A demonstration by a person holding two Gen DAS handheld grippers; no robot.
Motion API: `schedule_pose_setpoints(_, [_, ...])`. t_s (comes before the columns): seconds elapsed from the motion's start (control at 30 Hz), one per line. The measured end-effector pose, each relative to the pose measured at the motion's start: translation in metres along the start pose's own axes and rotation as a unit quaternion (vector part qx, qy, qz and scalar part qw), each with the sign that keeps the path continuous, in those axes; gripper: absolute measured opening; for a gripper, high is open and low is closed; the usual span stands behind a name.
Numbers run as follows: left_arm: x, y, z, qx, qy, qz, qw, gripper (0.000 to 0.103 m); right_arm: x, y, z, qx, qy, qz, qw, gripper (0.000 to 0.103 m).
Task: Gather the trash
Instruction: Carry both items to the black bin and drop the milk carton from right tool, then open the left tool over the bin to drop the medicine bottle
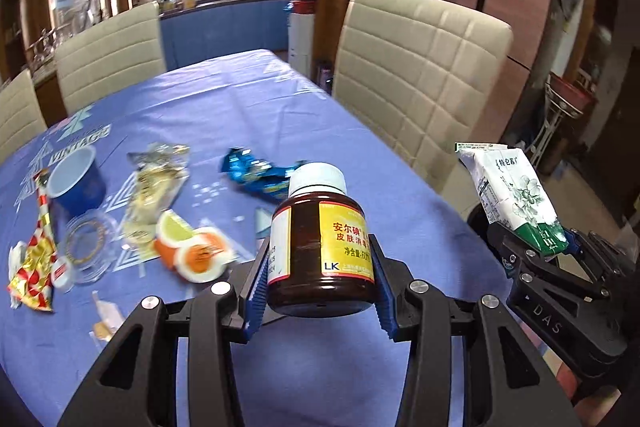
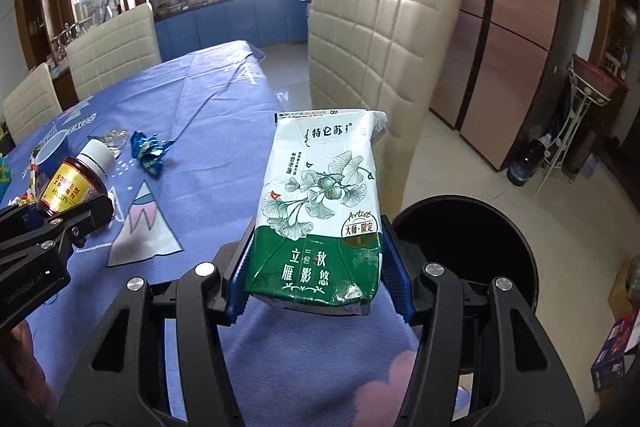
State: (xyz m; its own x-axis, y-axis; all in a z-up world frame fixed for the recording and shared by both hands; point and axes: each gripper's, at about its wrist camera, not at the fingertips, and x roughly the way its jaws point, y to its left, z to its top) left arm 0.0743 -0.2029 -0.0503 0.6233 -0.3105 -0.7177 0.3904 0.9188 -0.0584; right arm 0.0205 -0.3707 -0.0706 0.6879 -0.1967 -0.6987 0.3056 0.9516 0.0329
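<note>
Left gripper point(image 1: 320, 267) clamped on brown iodine bottle point(image 1: 318, 239) mid-frame, right gripper point(image 2: 314, 267) clamped on milk carton point(image 2: 320, 211), both probably bound for black bin point(image 2: 476, 251) lower right.

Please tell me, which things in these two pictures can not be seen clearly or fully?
- Black bin: right wrist view, its inside is too dark to see and the right hand-held gripper covers its near rim.
- Brown bottle: left wrist view, the blue pads hide part of its label; its contents cannot be told.
- Milk carton: its bottom edge sits hidden between the pads.
- Orange and white pieces: left wrist view, blurred.
</note>
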Motion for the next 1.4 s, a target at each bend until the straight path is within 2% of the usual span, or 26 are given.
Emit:
schedule_pose_setpoints(0.07, [0.003, -0.020, 0.003, 0.010, 0.004, -0.022, 0.9997, 0.043, 0.000, -0.017, -0.001, 0.011, 0.002, -0.011, 1.000, 0.057])
schedule_pose_setpoints(0.23, [0.012, -0.059, 0.009, 0.038, 0.009, -0.049, 0.9980, 0.043, 0.002, -0.056, -0.003, 0.036, 0.007, -0.053, 0.998, 0.057])
schedule_pose_setpoints(0.47, [0.019, -0.094, 0.017, 0.061, 0.006, -0.076, 0.9952, 0.043, 0.008, -0.087, -0.001, 0.055, 0.018, -0.082, 0.995, 0.058])
schedule_pose_setpoints(0.57, [0.021, -0.104, 0.020, 0.067, 0.007, -0.081, 0.9944, 0.043, 0.003, -0.092, -0.001, 0.058, 0.011, -0.093, 0.994, 0.062])
schedule_pose_setpoints(0.63, [0.022, -0.111, 0.023, 0.071, 0.006, -0.083, 0.9940, 0.043, 0.002, -0.095, 0.000, 0.058, 0.007, -0.098, 0.994, 0.066])
schedule_pose_setpoints(1.4, [0.042, -0.208, 0.028, 0.121, 0.027, -0.122, 0.9848, 0.043, -0.005, -0.168, -0.010, 0.099, 0.002, -0.121, 0.988, 0.070])
